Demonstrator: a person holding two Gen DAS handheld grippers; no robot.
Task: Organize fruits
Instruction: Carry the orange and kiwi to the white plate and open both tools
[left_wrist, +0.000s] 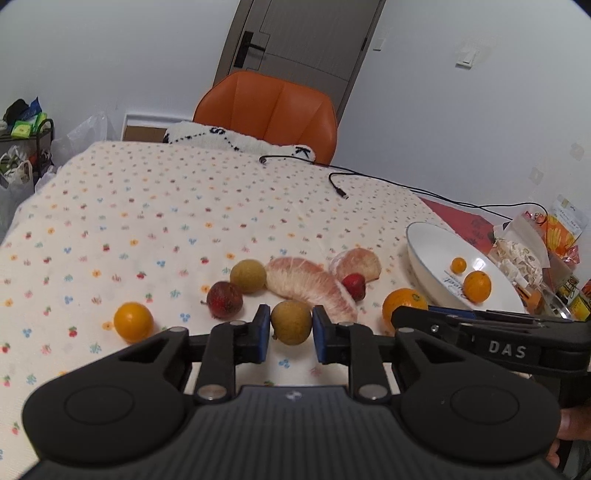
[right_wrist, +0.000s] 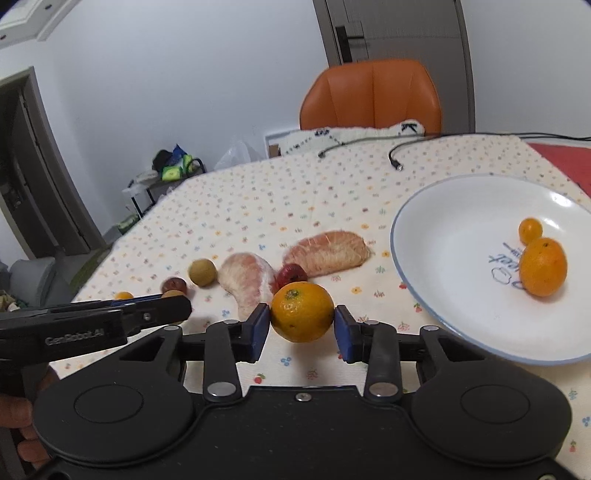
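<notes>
1. The white plate (right_wrist: 413, 280) is taken as the landmark; 2 orange fruits, a small one (right_wrist: 530, 230) and a larger one (right_wrist: 545, 266), are already lying inside it, on the side away from the loose fruit.

2. The right gripper (right_wrist: 302, 328) is set around an orange (right_wrist: 303, 312) just beside the plate's near rim. The blue pads (right_wrist: 259, 328) stand on either side of the fruit, seemingly touching or nearly so; whether real pressure is applied cannot be told.

3. The left gripper (left_wrist: 291, 334) is placed farther from the plate, its jaws apart around a brownish-green round fruit (left_wrist: 291, 322), with narrow gaps visible on both sides, so nothing is clamped yet.

4. For a good grip, each round fruit is best centred on the pads at its widest line and squeezed only until it no longer slips; a lower or higher grip is likely to let it roll out.

5. The orange is best lifted clear of the rim before being carried over the plate, and lowered onto bare plate, not onto the 2 fruits already there.

6. The pomelo segments (left_wrist: 310, 286), the 2 dark red fruits (left_wrist: 224, 304) and a second brownish fruit (left_wrist: 248, 276) lie beyond the grippers, on the side away from the plate's contents; they are best left undisturbed during closing.

7. The orange fruit (left_wrist: 133, 321) farthest from the plate is judged a later pick.
</notes>
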